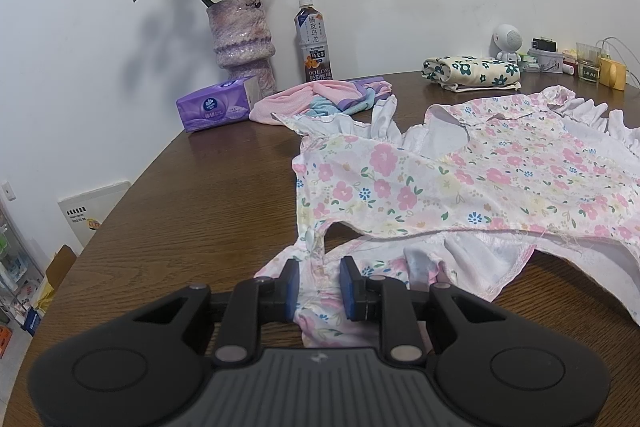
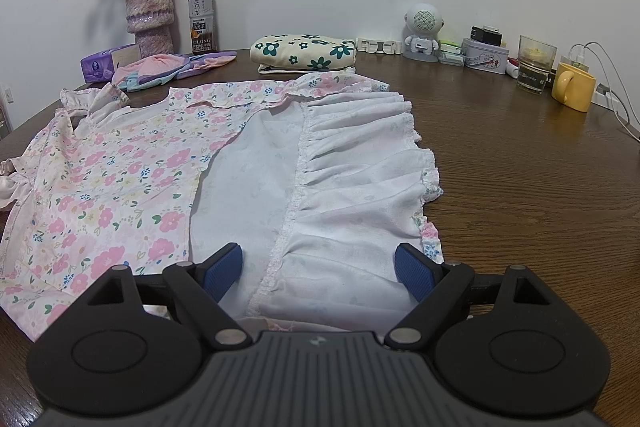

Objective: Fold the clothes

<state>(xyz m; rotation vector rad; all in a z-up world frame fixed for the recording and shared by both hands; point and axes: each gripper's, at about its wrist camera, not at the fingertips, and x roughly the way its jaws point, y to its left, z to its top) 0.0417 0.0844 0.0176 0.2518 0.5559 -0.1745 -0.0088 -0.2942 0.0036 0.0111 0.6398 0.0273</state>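
A pink floral dress (image 1: 460,183) with white ruffles lies spread over the brown wooden table (image 1: 192,203). My left gripper (image 1: 319,285) is shut on a bunched strap or sleeve end of the dress at its near left corner, with cloth pressed between the blue pads (image 1: 349,291). In the right wrist view the same dress (image 2: 120,183) shows its white underside and ruffled hem (image 2: 352,187). My right gripper (image 2: 319,273) stands open just above that white part, its blue pads (image 2: 222,273) wide apart and not pressing the cloth.
At the back stand a vase of dried roses (image 1: 242,43), a tea bottle (image 1: 314,43), a purple tissue pack (image 1: 218,107), a pink and blue garment (image 1: 320,99) and a folded green-flowered cloth (image 2: 304,53). A speaker figure (image 2: 422,31), tins, a glass (image 2: 534,69) and a yellow mug (image 2: 574,87) line the right back.
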